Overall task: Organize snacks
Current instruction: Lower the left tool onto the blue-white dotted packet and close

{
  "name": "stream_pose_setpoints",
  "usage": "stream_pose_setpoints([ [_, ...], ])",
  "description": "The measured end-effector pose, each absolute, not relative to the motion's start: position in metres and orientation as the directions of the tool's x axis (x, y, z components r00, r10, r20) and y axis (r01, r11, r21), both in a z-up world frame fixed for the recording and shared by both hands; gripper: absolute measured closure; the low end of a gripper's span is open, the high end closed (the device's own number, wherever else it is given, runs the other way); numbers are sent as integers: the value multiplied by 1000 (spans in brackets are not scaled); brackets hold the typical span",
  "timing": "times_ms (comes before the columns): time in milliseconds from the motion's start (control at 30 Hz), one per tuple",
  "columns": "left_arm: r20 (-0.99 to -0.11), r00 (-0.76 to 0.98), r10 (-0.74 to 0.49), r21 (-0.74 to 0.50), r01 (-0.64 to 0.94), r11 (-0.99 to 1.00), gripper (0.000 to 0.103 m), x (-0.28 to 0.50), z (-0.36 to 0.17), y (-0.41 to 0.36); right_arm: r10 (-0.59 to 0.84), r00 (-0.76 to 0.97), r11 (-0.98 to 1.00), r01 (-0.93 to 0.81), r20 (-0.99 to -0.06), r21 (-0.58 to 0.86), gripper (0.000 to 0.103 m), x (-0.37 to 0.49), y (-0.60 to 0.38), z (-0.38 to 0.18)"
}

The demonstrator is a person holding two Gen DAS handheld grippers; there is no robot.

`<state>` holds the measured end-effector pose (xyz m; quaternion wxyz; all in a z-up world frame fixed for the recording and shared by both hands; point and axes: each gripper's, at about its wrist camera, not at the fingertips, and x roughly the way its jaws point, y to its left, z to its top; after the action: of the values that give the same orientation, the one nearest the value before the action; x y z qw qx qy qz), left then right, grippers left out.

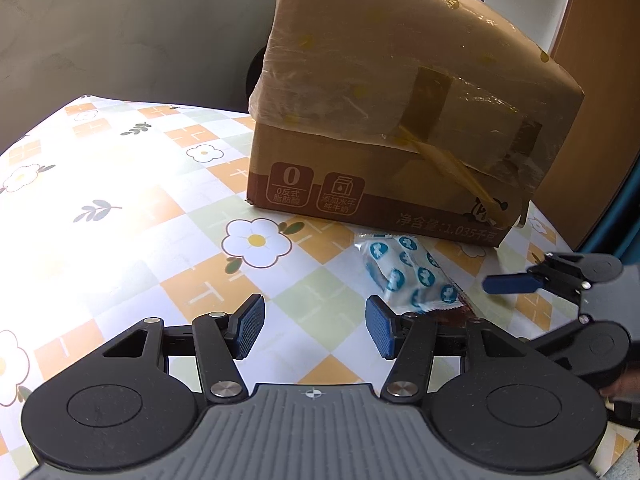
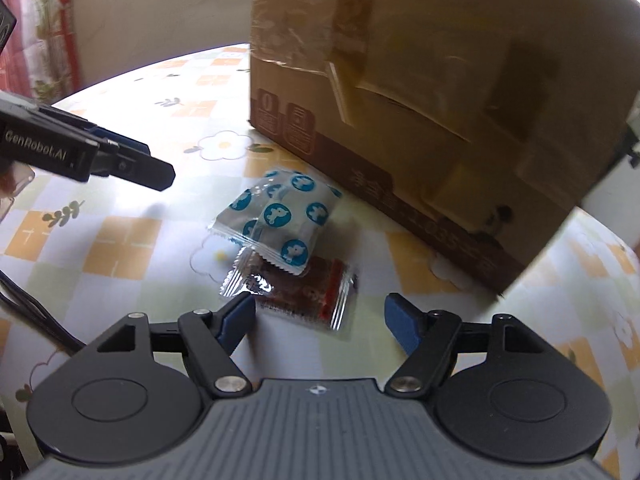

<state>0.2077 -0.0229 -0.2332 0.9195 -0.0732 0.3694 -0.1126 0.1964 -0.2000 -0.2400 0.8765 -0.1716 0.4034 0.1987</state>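
From the left wrist view, the left gripper [image 1: 315, 326] hangs over the worktop [image 1: 120, 208] with its blue pads apart and nothing between them. Beyond it, toward the far right, stands a taped cardboard box [image 1: 400, 120], its top flaps folded shut under clear tape, so what it holds cannot be seen. Just in front of the box lies a white snack packet [image 1: 404, 272] printed with blue circles, flat on the flowered cloth. A brown snack packet [image 1: 456, 312] peeks out from under its near end. At the right edge the right gripper [image 1: 516, 284] reaches in, one blue finger pointing toward the packets.

From the right wrist view, the right gripper [image 2: 320, 322] has its jaws spread wide, empty, just short of the packets. The brown snack packet [image 2: 312, 292] lies nearest, touching neither pad, with white snack packets [image 2: 280, 216] overlapping its far edge; there seem to be two stacked. The box [image 2: 420, 100] rises right behind them, closed. The left gripper [image 2: 132, 164] enters from the left, well apart from the snacks.
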Motion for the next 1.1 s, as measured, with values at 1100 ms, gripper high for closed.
stream_pose_setpoints([
  [1100, -675, 683, -280, -227, 169, 959, 44, 216, -236, -33, 231, 653, 929, -368, -721, -35, 52, 170, -227, -242],
])
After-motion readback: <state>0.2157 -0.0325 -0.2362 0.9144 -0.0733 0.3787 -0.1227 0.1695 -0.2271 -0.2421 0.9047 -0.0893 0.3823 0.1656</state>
